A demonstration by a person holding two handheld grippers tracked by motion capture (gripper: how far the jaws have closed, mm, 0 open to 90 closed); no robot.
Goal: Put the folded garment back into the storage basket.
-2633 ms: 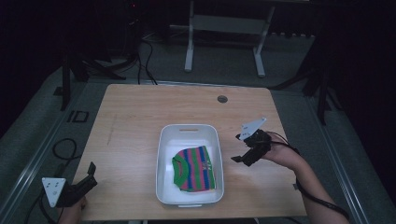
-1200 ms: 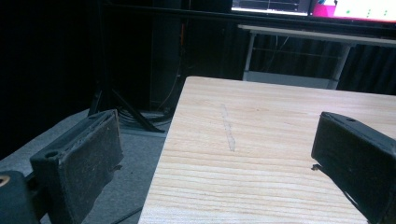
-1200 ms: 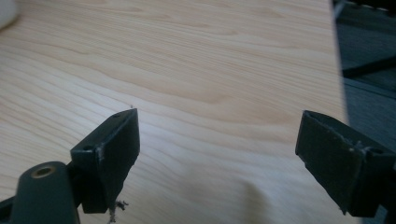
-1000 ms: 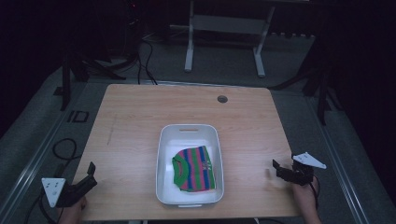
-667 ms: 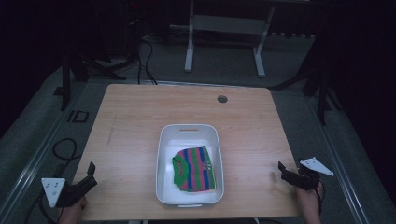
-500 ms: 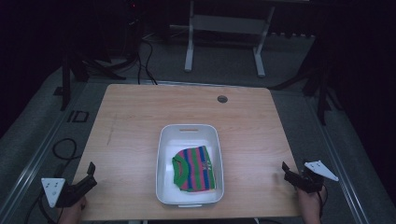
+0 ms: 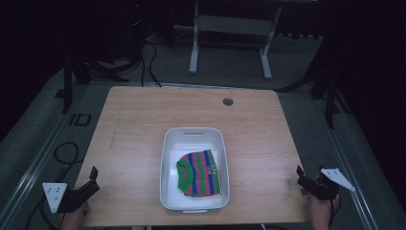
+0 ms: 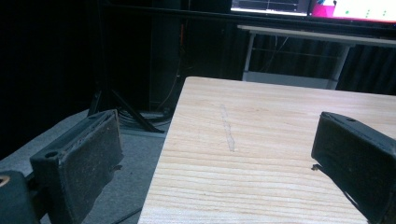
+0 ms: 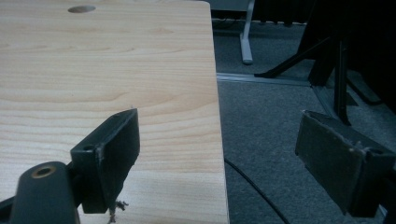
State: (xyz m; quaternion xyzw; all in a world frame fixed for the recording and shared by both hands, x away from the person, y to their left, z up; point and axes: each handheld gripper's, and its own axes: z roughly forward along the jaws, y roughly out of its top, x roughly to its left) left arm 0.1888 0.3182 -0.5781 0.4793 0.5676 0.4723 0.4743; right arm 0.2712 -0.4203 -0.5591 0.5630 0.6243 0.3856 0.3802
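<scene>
While the striped garment (image 7: 200,172) lies folded in the white tub (image 7: 170,148) near the front middle of the table (image 7: 143,120), both claws sit far out at the table's two near corners, well apart from it. The garment, banded in green, pink and blue, fills the nearer half of the tub and leaves the far half bare white.

The left gripper (image 7: 92,178) hangs at the front left corner, held in a hand (image 7: 76,219) at the bottom edge, its jaws pointing in toward the table. In the left gripper view (image 8: 219,154) the two black jaws stand wide apart with nothing between them, one over the floor (image 8: 121,186) beside the table edge and the other over the wood.

The right gripper (image 7: 301,176) rests at the front right corner, just off the table's edge, with its grey plate (image 7: 337,178) tilted outward. In the right gripper view (image 9: 219,149) its jaws are likewise spread and empty, the table edge running up between them, one jaw above the wood and the other above the grey carpet.

The tub lies roughly midway between the two claws, touched by neither. A small round hole (image 7: 228,101) sits in the tabletop toward the far side.
</scene>
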